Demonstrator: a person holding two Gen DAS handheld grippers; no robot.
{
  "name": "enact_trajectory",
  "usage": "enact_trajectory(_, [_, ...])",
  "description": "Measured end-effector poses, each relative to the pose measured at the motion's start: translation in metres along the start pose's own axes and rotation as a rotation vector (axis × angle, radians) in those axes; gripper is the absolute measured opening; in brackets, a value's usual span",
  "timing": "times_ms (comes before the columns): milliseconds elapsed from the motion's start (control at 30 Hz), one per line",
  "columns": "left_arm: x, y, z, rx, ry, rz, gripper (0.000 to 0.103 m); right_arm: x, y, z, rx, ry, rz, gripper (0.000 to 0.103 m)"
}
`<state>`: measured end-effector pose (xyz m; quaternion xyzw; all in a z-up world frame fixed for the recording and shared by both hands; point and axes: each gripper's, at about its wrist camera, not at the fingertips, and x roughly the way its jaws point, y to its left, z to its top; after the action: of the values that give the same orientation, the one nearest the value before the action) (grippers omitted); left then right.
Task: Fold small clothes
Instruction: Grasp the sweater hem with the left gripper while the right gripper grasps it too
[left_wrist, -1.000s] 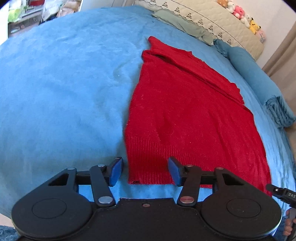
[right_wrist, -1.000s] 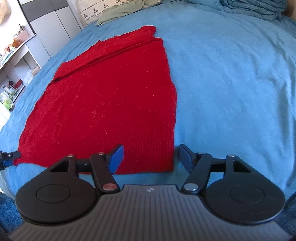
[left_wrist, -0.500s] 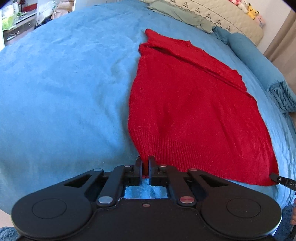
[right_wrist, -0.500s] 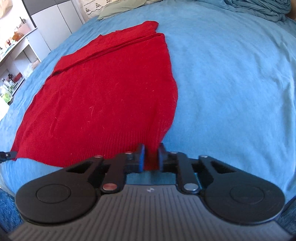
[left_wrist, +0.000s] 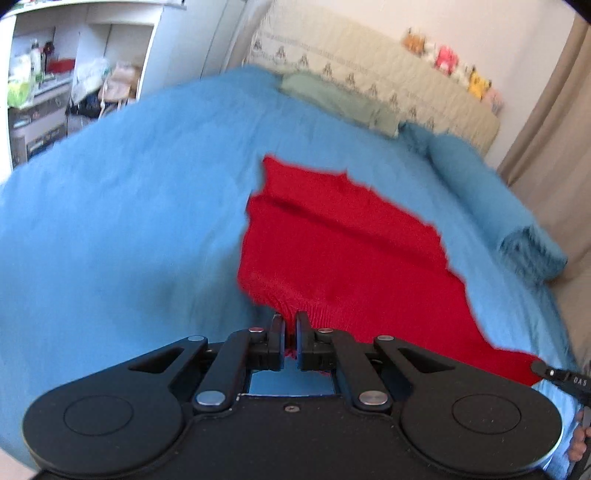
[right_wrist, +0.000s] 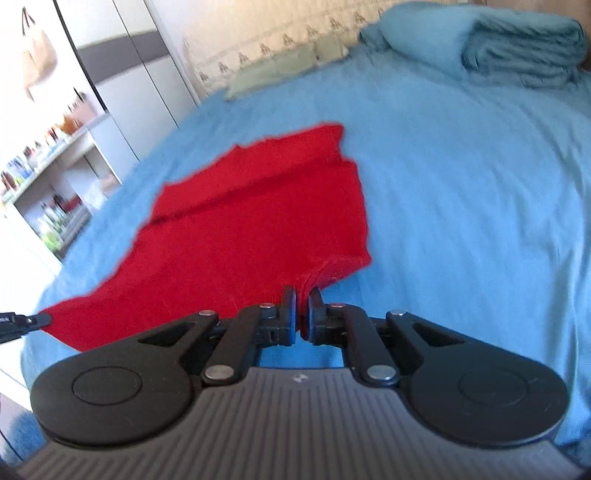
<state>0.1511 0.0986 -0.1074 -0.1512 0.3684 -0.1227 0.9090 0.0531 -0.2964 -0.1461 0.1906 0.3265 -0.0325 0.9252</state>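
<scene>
A red knitted garment lies on the blue bed cover, its ribbed hem nearest me. My left gripper is shut on the hem's left corner and holds it lifted off the bed. In the right wrist view my right gripper is shut on the right corner of the red garment, also raised. The near hem hangs between the two grippers; the far end rests flat. The right gripper's tip shows at the left wrist view's right edge.
A folded blue blanket and a green pillow lie near the beige headboard with plush toys on top. White shelves and a wardrobe stand beside the bed. The blue cover stretches wide to the right.
Both grippers went from open around the hem corners to shut on them, then lifted the hem up off the bed; the views now tilt up toward the headboard.
</scene>
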Motion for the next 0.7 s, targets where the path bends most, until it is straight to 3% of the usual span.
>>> enact_trajectory(167, [0.013,-0.016,0.052,0.0,-0.094,-0.015,0.005,-0.004,0.012,0.055,0.002,-0.075,0.042,0.019])
enact_trajectory(333, [0.047,-0.028,0.116,-0.003,-0.159,-0.017,0.005,0.02,0.022,0.125,0.008,-0.136,0.075,0.019])
enact_trajectory(500, [0.098,-0.033,0.179,0.008,-0.202,-0.015,0.005,0.068,0.025,0.196,0.015,-0.169,0.085,0.019])
enact_trajectory(700, [0.189,-0.021,0.228,-0.004,-0.19,0.011,0.005,0.162,0.023,0.262,0.0,-0.15,0.071,0.019])
